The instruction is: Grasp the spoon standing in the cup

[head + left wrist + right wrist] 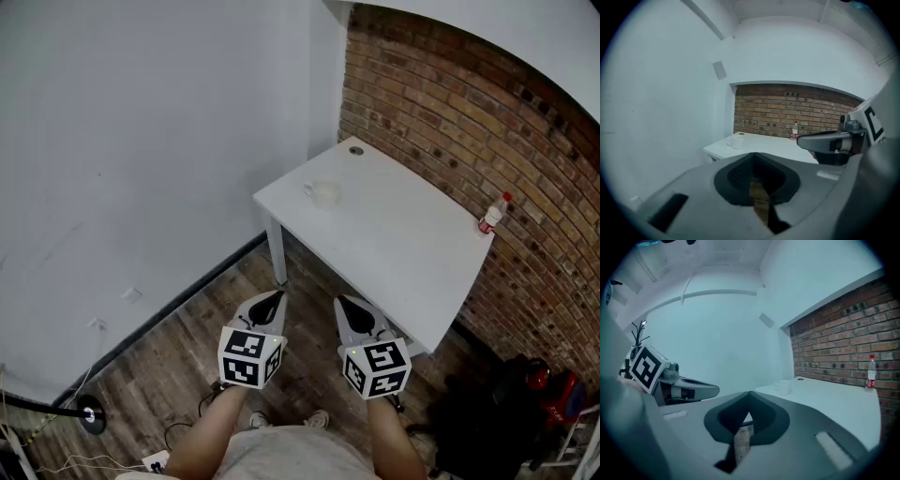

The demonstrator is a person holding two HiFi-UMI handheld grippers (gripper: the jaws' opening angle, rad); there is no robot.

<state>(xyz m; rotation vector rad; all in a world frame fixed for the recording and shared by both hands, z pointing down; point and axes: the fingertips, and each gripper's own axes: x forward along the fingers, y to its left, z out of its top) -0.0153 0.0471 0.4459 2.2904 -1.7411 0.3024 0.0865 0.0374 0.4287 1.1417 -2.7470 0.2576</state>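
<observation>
A white cup [324,194] stands near the far left corner of the white table [403,253]; I cannot make out a spoon in it at this distance. My left gripper [275,298] and right gripper [349,305] are held side by side over the wooden floor, short of the table's near edge, both shut and empty. In the left gripper view the cup [737,141] is small and far ahead of the shut left gripper [754,154], with the right gripper [832,140] alongside. In the right gripper view the cup [783,387] lies beyond the closed right gripper [749,393].
A plastic bottle with a red cap [491,216] stands at the table's right edge by the brick wall [469,103]. A cable hole [356,150] is in the far corner. A black bag [497,412] sits on the floor at right; a stand base and cables [89,414] lie at left.
</observation>
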